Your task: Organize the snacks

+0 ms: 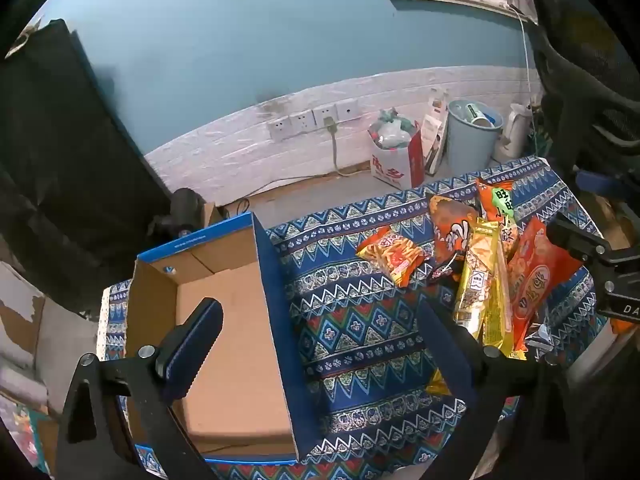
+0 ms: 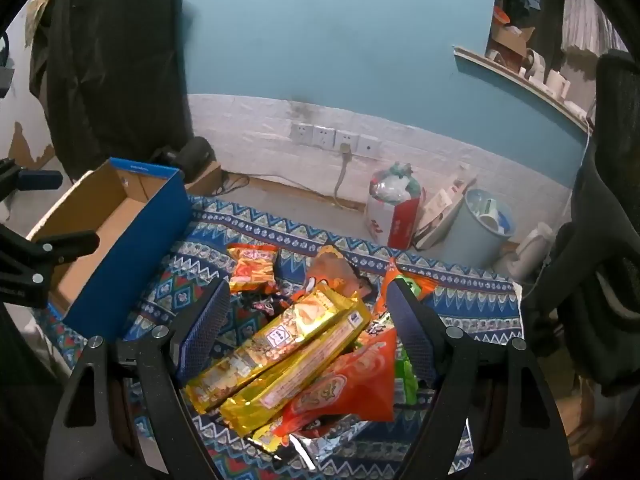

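Both grippers wide apart: right gripper over snack pile, prob. not touching.

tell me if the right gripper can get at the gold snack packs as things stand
Probably yes: the right gripper is open, its fingers either side of the gold snack packs, which lie on top of the pile with nothing covering them.

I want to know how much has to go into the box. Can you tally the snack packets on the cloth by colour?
Gold packets: 2
Orange packets: at least 4, counting the small one lying apart
Dark packet: 1, mostly hidden
Total: at least 7; the heap hides some. The box holds none.
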### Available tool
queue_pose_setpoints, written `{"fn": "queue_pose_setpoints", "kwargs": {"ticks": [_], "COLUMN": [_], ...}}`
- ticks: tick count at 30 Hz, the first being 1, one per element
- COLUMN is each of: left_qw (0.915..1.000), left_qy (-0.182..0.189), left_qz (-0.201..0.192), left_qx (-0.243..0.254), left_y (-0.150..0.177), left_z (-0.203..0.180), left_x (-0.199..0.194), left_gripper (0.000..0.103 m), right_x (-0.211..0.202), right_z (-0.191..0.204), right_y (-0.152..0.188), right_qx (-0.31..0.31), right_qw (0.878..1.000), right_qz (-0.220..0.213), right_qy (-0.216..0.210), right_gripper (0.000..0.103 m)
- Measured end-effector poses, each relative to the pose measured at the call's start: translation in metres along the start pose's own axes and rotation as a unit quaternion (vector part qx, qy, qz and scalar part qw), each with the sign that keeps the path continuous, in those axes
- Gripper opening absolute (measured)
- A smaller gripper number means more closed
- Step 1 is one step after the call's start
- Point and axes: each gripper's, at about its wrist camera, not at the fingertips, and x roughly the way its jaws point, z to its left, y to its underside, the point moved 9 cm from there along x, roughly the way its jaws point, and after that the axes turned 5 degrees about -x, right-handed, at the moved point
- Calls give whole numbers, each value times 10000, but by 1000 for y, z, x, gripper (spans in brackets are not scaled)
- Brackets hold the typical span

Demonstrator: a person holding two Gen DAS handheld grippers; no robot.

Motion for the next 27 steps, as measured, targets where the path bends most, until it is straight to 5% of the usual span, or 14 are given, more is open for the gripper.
{"fn": "queue_pose_setpoints", "kwargs": {"ticks": [27], "left_qw": [9999], "left_qy": [109], "left_qz": [53], "left_qx": [16], "left_y": [6], "left_z": [-8], "left_x": [1], "left_gripper": [99], "right_x": [4], "right_z": [3], "right_y": [2], "right_qx": [-9], "right_qw": [10000], "right_qz": [72], "right_qy": [-58], "right_gripper": [79]}}
